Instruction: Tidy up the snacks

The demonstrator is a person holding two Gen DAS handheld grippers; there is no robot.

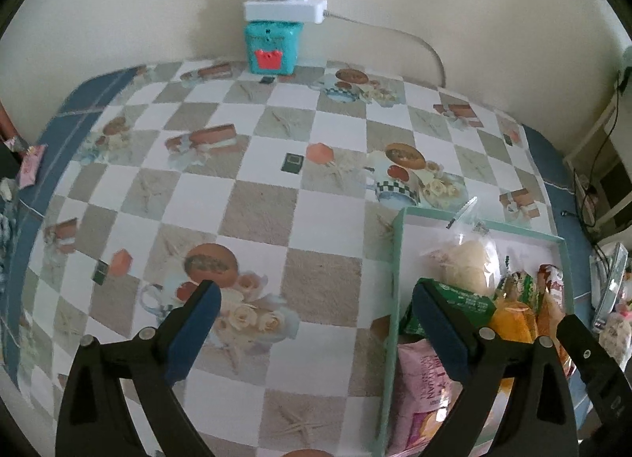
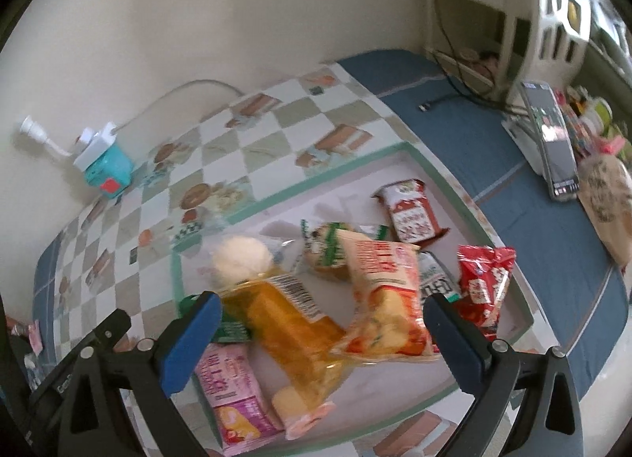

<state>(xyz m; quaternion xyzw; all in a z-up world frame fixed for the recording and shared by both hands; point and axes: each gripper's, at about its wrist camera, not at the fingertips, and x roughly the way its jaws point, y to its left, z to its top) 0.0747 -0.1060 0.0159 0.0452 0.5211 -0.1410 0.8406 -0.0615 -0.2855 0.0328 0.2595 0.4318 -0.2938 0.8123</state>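
**Snack tray and both grippers, tilted down over the table**

Left gripper: angled steeply down at the checked tablecloth, its blue-padded fingers spread wide. Nothing lies between them; only bare cloth shows in the gap. The right-hand finger overhangs the left edge of the tray; whether it touches anything there cannot be told.

Right gripper: also pitched downward, rolled so the table runs aslant in its view. Jaws spread fully, above the snacks, pressing on none of them.

Tray, shallow, white floor, green rim, on the tablecloth beside its blue border. Contents:
- clear packet with a white round bun, far left of the tray;
- long yellow cake packet, lying diagonally between the right gripper's fingers;
- cream-and-red packet, overlapping the yellow one;
- pink packet, near corner, partly under the left-hand finger;
- green packet, mostly covered;
- green-and-white wrapped bun, middle;
- red-and-white packet, far side;
- crumpled red packet, right edge;
- dark printed packet, half hidden.

Elsewhere: teal box against the wall with a white power strip on top; phone propped upright on the blue border.
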